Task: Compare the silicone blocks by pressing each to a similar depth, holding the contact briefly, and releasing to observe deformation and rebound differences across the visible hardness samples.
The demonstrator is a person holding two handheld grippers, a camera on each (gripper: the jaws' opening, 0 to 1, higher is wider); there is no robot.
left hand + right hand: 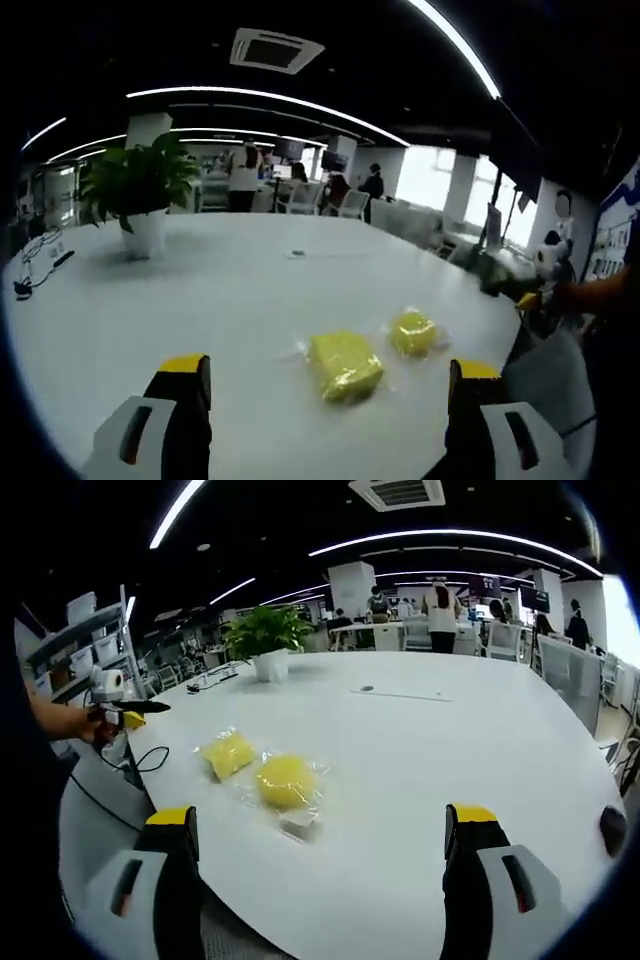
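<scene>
Big white table (230,300), glossy, catching the ceiling lights. Two yellow silicone blocks in clear wrap lie near its edge: a square block (345,365) and just beside it a rounder block (412,332), apart, both flat. Far across stands a potted plant (140,195) in a white pot. Dark cables (35,265) trail along another edge.

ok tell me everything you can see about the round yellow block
The round yellow block is a domed, disc-like piece that looks like soft silicone, sealed in a clear wrinkled plastic wrapper whose edges spread flat around it. It lies on the white table near the edge, beside the square yellow block; whether their wrappers touch is unclear. Nothing is pressing it: both hand-held grippers hang back from it, open. It looks undeformed.
</scene>
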